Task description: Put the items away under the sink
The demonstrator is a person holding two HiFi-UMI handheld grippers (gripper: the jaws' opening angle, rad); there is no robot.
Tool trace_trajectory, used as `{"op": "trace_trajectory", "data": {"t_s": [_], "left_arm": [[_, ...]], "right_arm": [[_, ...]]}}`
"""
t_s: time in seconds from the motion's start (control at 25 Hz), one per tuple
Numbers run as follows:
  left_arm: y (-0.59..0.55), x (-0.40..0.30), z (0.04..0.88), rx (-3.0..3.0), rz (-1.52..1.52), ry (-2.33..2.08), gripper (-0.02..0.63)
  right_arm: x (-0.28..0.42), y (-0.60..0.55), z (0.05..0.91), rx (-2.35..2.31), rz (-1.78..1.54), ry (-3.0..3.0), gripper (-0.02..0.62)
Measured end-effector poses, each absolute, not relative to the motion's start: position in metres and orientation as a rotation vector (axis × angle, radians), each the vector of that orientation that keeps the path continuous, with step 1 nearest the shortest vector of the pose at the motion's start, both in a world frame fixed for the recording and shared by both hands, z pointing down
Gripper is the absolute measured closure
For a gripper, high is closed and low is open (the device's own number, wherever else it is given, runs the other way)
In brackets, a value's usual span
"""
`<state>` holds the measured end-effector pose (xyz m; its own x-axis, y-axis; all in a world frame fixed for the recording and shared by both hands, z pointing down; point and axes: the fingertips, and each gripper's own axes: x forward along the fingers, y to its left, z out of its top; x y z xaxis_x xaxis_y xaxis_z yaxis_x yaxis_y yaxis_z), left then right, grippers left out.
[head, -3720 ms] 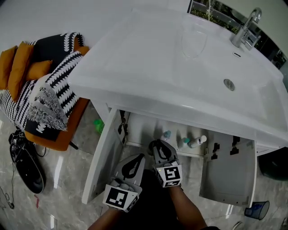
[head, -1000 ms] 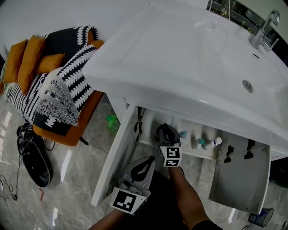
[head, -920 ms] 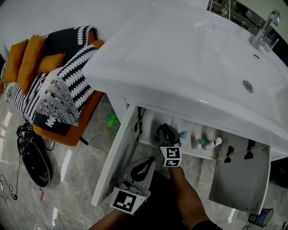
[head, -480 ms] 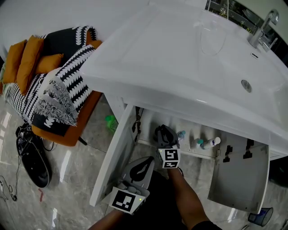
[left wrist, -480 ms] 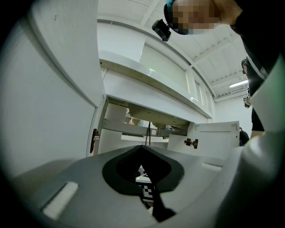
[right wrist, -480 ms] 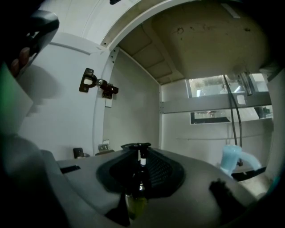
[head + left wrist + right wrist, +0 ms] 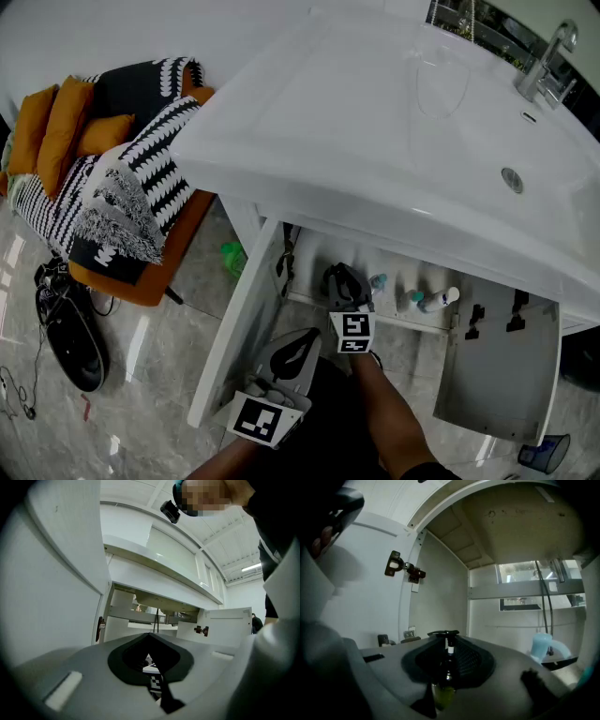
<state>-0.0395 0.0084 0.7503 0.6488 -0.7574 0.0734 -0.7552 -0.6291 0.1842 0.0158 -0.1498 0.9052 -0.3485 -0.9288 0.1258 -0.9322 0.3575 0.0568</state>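
Note:
My right gripper [image 7: 343, 275] reaches into the open cabinet under the white sink [image 7: 375, 141]. In the right gripper view its jaws [image 7: 446, 634] are shut on a dark pump bottle [image 7: 446, 674] with yellowish liquid, held upright. On the cabinet floor to its right stand two bottles with light blue caps [image 7: 377, 280] [image 7: 415, 298], and a white bottle [image 7: 442, 297] lies beside them. One blue cap [image 7: 543, 647] shows in the right gripper view. My left gripper [image 7: 307, 337] hangs back outside the cabinet by the left door, jaws shut and empty [image 7: 150, 636].
Both cabinet doors stand open, the left door [image 7: 232, 333] and the right door [image 7: 497, 370]. Pipes and a hose hang at the cabinet's back [image 7: 543, 592]. A green object [image 7: 232, 253] lies on the floor by a blanket-covered seat [image 7: 112, 178].
Since the earliest frame my right gripper has gone further into the cabinet with the bottle. Over the last second neither gripper has moved.

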Motion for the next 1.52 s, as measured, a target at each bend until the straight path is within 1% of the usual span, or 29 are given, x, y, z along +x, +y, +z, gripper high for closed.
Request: {"op": "trace_trajectory", "data": {"t_s": [0.6,0.64,0.68,0.76,0.96,1.52], "left_arm": [[0.013,-0.038,0.746,2.684,-0.02,-1.24,0.598],[0.014,-0.038,0.746,2.685,-0.018,-1.24,0.598],[0.014,-0.037,0.745,2.688,-0.023,-1.241,0.598],[0.014,-0.037,0.739,2.721,-0.068,-1.25,0.598],[0.017,-0.036,0.743,2.693,-0.024,-1.24,0.598],[0.026,-0.034,0.734,2.708,-0.042,-1.239,0.598]], "right_arm": [[0.016,-0.146,0.906,1.702,0.048,-2.453,0.523],[0.016,-0.146,0.906,1.698,0.049,-2.454,0.518],[0.015,-0.145,0.906,1.695,0.051,-2.455,0.469],[0.015,-0.144,0.907,1.692,0.058,-2.454,0.449],[0.018,-0.143,0.908,1.694,0.053,-2.438,0.445],[0.021,-0.133,0.904,1.684,0.044,-2.429,0.431]]}}
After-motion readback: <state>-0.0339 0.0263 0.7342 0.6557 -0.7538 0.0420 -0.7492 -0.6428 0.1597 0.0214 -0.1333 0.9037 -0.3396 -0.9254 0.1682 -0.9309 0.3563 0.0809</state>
